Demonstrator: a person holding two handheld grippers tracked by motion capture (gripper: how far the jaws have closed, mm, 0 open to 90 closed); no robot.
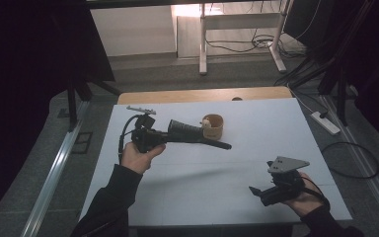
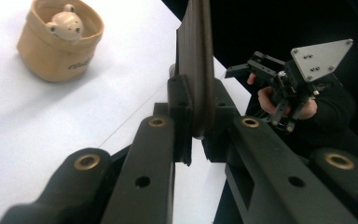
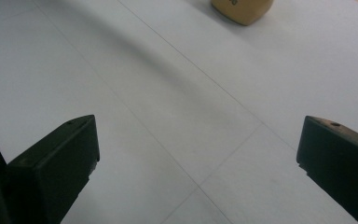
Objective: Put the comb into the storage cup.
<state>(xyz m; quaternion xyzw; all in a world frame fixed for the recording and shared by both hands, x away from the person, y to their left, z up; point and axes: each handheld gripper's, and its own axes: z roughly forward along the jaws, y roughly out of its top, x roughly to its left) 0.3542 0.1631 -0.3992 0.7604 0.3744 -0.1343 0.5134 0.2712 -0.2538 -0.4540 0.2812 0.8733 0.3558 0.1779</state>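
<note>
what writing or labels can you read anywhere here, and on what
Tan cup: dark lettering low on its side, too blurred to read.
Same cup in the right gripper view: a few dark marks at the top edge, cut off, unreadable.
No other text can be read.

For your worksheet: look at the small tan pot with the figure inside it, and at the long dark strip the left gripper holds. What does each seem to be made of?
The tan pot looks like glazed ceramic: a smooth, softly shiny surface, a thick rounded rim and printed lettering. The little figure in it seems the same, only paler. The dark strip looks like matte plastic or rubber, flat, thin and dull; which one cannot be told. The left gripper clamps it.
</note>
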